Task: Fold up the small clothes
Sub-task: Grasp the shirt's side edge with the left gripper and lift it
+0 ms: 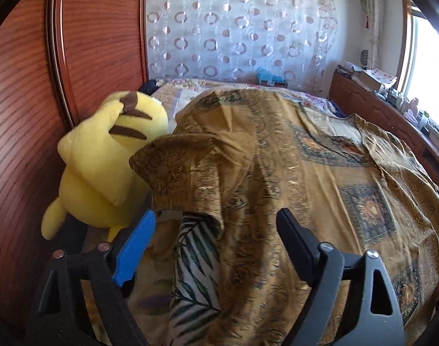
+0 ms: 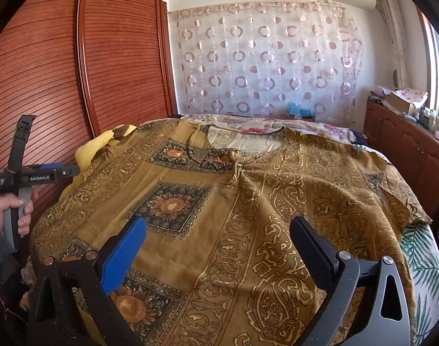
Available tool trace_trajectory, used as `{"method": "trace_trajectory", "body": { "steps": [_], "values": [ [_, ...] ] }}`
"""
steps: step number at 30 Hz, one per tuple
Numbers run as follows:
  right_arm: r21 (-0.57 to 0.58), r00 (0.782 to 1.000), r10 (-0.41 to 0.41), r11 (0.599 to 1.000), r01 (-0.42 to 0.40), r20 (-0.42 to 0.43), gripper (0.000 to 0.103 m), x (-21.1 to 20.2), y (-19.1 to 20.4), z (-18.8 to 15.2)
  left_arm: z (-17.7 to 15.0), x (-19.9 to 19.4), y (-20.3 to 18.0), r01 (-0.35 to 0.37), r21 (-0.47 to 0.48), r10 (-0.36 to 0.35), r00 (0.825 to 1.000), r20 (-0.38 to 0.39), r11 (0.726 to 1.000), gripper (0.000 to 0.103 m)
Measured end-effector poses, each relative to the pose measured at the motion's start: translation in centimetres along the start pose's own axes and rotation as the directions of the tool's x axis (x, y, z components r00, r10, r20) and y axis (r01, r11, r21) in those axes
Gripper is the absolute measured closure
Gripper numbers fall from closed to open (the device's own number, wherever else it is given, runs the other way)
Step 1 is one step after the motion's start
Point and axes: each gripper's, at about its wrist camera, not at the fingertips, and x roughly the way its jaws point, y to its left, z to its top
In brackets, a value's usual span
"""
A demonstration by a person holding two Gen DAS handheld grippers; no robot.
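A mustard-gold patterned top [image 2: 248,196] lies spread flat on the bed, neckline toward the far wall. In the left wrist view the same top [image 1: 305,173] has its left sleeve [image 1: 179,164] rumpled and raised beside a yellow plush toy. My left gripper [image 1: 216,219] is open and empty, hovering over the sleeve area; it also shows in the right wrist view [image 2: 72,170] at the bed's left edge. My right gripper [image 2: 219,225] is open and empty above the top's lower middle.
A yellow plush toy [image 1: 104,167] sits at the bed's left edge against the red-brown wardrobe [image 1: 26,115]. A leaf-print sheet [image 2: 421,259] covers the bed. A wooden cabinet [image 2: 406,150] with clutter runs along the right, under the window. A curtain [image 2: 271,66] hangs behind.
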Motion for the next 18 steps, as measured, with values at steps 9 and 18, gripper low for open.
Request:
{"method": "trace_trajectory", "body": {
  "steps": [9,18],
  "values": [
    [-0.025,0.999,-0.003,1.000,0.002,-0.051,0.003,1.8,0.0,1.0,0.9,3.8,1.6,0.013,-0.050,-0.018,0.994,-0.106,0.999,0.060],
    [-0.061,0.998,-0.013,0.998,0.009,-0.067,0.003,2.7,1.4,1.3,1.7,3.3,0.2,-0.043,0.087,0.049,0.997,-0.068,0.995,0.098]
  ]
}}
